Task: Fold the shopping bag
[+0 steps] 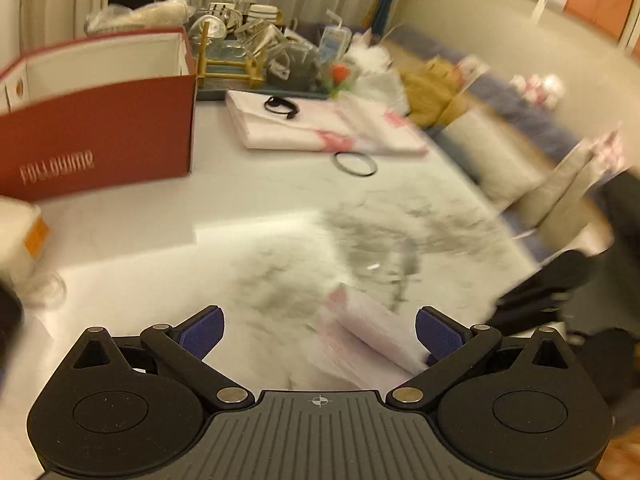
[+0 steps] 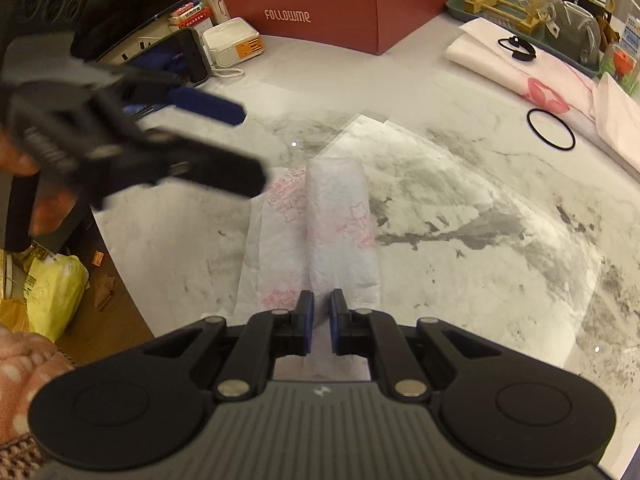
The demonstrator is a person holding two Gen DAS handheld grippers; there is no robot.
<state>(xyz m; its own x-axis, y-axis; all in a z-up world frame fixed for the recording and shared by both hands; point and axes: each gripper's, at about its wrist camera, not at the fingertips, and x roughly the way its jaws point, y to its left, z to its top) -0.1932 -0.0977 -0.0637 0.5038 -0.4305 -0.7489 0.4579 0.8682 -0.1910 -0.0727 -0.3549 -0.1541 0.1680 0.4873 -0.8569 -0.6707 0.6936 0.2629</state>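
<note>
The shopping bag (image 2: 336, 224) is thin white plastic with pink print, folded into a narrow strip on the marble table (image 2: 460, 208). My right gripper (image 2: 321, 305) is nearly shut at the strip's near end; whether it pinches the bag is hidden. My left gripper (image 1: 320, 330) is open wide, above the table, with the blurred bag (image 1: 368, 340) below and between its fingers. In the right wrist view the left gripper (image 2: 224, 136) hovers, blurred, above the bag's far left side.
A red "FOLLOWME" box (image 2: 340, 12) stands at the back. Folded white-pink bags (image 2: 532, 76) with black earphones lie at the right, a black ring (image 2: 551, 128) beside them. A phone (image 2: 176, 60) and charger sit at the left edge. A tray of glassware (image 1: 240, 52) stands behind.
</note>
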